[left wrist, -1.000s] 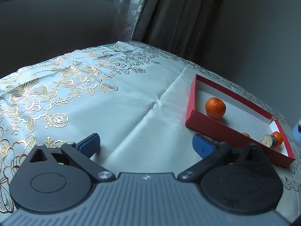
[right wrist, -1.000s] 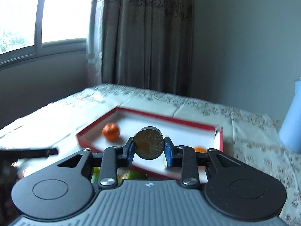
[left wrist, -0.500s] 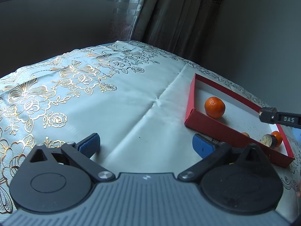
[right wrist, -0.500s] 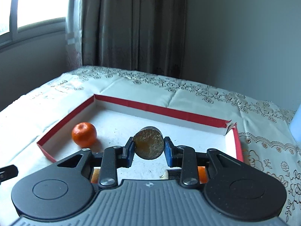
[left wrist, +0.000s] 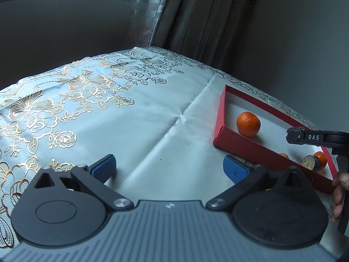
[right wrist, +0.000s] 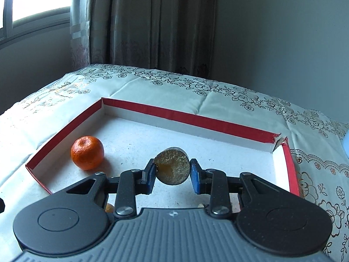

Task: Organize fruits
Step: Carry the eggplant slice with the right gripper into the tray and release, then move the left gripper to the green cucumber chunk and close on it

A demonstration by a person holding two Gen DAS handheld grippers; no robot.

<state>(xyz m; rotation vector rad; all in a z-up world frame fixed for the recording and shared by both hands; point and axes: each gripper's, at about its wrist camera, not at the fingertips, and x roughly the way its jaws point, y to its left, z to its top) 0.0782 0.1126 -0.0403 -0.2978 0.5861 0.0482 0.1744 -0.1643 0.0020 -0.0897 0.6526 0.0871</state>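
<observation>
**Right gripper carries cut fruit over the red tray**

Right gripper (right wrist: 172, 174): blue pads pressed on both sides of a dark-skinned fruit half (right wrist: 173, 167), its cut, yellow-brown face turned toward the camera. The piece hangs above the white floor of the red-walled tray (right wrist: 187, 114), roughly mid-tray.

1 whole mandarin (right wrist: 87, 152) sits on the tray floor near the left wall, apart from the held piece.

Left gripper (left wrist: 169, 170): jaws spread wide, nothing between them, low over the floral tablecloth (left wrist: 139, 118) just outside the tray's near wall.

Left view also shows another dark fruit half (left wrist: 310, 162) touching a second mandarin (left wrist: 321, 157) at the tray's near right end. Fingers (left wrist: 339, 187) of a hand show at the right edge.
</observation>
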